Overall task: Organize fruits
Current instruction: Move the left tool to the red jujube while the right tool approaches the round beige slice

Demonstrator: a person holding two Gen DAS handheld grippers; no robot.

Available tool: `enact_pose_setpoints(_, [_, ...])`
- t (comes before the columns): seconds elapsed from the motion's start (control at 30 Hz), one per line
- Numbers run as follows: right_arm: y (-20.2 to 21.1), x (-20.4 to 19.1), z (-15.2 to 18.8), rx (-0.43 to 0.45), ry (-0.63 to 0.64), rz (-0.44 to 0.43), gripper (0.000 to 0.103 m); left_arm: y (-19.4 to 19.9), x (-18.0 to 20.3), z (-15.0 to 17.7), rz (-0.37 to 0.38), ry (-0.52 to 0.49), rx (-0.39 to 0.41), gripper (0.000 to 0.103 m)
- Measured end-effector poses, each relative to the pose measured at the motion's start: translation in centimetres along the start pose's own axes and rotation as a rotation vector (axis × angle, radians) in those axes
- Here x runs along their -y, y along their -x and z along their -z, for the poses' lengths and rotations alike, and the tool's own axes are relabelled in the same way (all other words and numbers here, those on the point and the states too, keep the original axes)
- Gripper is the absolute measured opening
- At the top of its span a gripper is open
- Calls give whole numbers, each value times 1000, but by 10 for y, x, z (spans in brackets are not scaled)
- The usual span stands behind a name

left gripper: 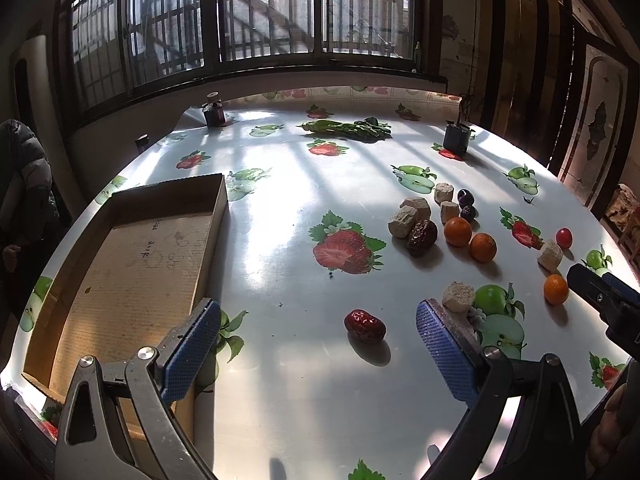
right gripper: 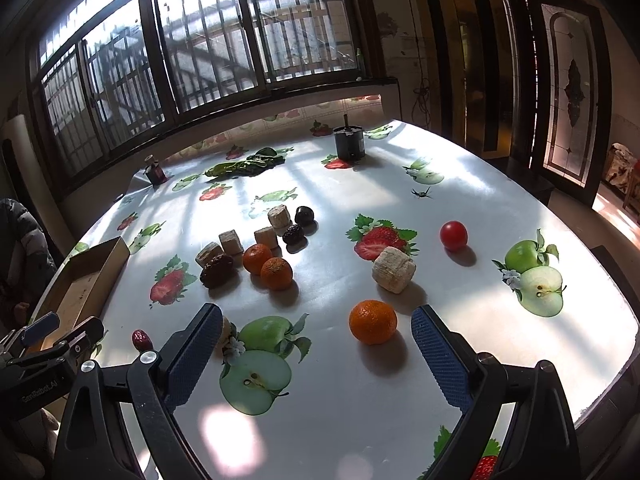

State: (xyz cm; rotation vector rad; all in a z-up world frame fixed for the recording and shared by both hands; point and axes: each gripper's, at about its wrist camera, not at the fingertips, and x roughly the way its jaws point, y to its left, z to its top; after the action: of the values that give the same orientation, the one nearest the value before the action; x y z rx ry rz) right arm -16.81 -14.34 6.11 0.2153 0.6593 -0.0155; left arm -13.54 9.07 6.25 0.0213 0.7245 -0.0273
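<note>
At the far left a cardboard box [left gripper: 132, 264] sits empty on the worktop [left gripper: 288, 184]. The left tongs [left gripper: 318, 354] hang released, holding nothing, and the red date [left gripper: 365, 326] lies just ahead between their blue pads, nearer the right pad, its long axis running slantwise across the gap. Further right, the right tongs [right gripper: 318, 356] are likewise spread and empty, with a lone orange [right gripper: 373, 321] just in front, toward their right pad. My guess: each pair takes its own nearest fruit, then carries it left to the box.
</note>
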Motion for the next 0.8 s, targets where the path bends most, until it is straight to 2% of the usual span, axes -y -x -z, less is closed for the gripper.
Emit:
enact_pose_setpoints(0.1, [-2, 2, 1, -7, -9, -7, 97, -2, 1, 1, 15, -2, -8, 98])
enact_pose_setpoints(0.2, [-3, 4, 1, -14, -13, -11, 97, -4, -3, -1, 62, 3, -26, 98])
enact_pose_setpoints(0.37, [-1, 12, -8, -18, -8, -3, 97, 6, -46, -17, 63, 104, 0, 98])
enact_pose_setpoints(0.43, [-1, 12, -14, -27, -10, -35, 97, 6, -60, -20, 69, 140, -7, 98])
enact_pose_setpoints(0.5, [-5, 4, -20, -50, 1, -105, 95, 5, -64, -20, 84, 151, -13, 98])
enact_pose_setpoints(0.53, [-11, -4, -21, -83, 20, -134, 88, 3, -62, -19, 100, 146, -17, 97])
enact_pose_setpoints(0.57, [-21, -14, -21, -135, 48, -165, 81, 2, -58, -18, 122, 138, -25, 86])
enact_pose_setpoints(0.6, [-33, -24, -21, -189, 71, -199, 66, -2, -52, -17, 152, 127, -45, 71])
enact_pose_setpoints(0.67, [-57, -39, -18, -277, 98, -240, 50, -12, -39, -15, 198, 90, -91, 59])
enact_pose_setpoints(0.8, [-85, -58, -11, -347, 147, -251, 50, -26, -19, -7, 218, 35, -130, 59])
